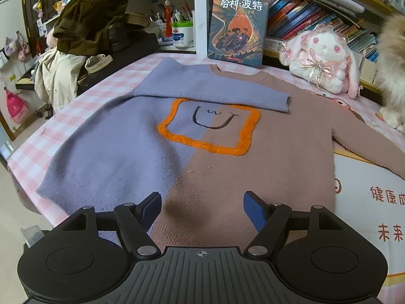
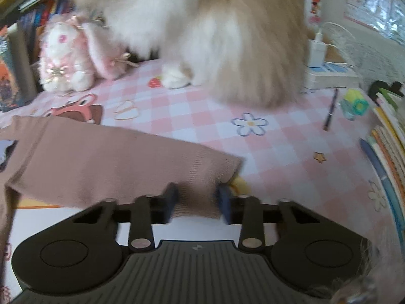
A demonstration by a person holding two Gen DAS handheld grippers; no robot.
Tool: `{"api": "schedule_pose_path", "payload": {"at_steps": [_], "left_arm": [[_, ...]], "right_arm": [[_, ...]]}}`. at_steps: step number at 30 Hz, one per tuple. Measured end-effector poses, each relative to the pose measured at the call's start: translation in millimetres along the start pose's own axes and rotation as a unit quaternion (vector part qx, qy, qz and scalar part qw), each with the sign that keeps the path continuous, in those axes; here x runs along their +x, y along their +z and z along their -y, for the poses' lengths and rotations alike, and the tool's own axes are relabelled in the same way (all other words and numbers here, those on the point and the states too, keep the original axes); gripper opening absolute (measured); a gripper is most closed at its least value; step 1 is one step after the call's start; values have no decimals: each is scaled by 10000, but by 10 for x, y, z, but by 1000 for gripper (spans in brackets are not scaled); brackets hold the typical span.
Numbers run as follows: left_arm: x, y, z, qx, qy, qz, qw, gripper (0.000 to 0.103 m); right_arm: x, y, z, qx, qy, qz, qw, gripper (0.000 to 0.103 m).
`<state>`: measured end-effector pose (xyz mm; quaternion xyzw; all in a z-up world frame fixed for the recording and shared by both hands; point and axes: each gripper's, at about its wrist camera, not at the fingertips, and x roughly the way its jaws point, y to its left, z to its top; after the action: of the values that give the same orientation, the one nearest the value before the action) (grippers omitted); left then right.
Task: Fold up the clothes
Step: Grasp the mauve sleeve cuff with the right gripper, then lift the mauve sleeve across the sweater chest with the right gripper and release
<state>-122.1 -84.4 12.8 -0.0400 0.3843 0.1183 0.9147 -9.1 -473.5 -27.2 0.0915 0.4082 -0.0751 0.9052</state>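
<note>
Left gripper [image 1: 202, 204]: open above sweater [image 1: 141, 152] | right gripper [image 2: 198, 198]: clamping brown sleeve [image 2: 121, 162]

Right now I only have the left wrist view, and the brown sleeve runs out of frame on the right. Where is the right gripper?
Observer: The right gripper is at the brown sleeve cuff, with the fabric bunched between its fingers.
Operator: Anything near that cuff?
Observer: A fluffy cat sits on the checked cloth beyond it, apart from the sleeve.
Operator: Anything else out there?
Observer: A pen lies further right, near stacked books.
</note>
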Motion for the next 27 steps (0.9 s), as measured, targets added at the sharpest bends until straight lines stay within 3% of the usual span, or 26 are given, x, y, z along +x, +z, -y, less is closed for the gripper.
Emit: {"api": "schedule_pose_path", "payload": {"at_steps": [1,3,17,27], "left_arm": [[-4,3,2,3,-4,14,10000,73],[-12,9,1,2,-10,45,10000,73],[32,58,-152,-35,-180,153,9997,74],[228,193,-550,277,-769,352,9960,74]], "right_arm": [[-2,9,-5,23,83,-17,10000,12],[-10,33,-3,143,213,-54,9997,10],[-411,221,-343,317,1134,405,9922,10],[-644,253,-930,139,1182,656,9907,10]]}}
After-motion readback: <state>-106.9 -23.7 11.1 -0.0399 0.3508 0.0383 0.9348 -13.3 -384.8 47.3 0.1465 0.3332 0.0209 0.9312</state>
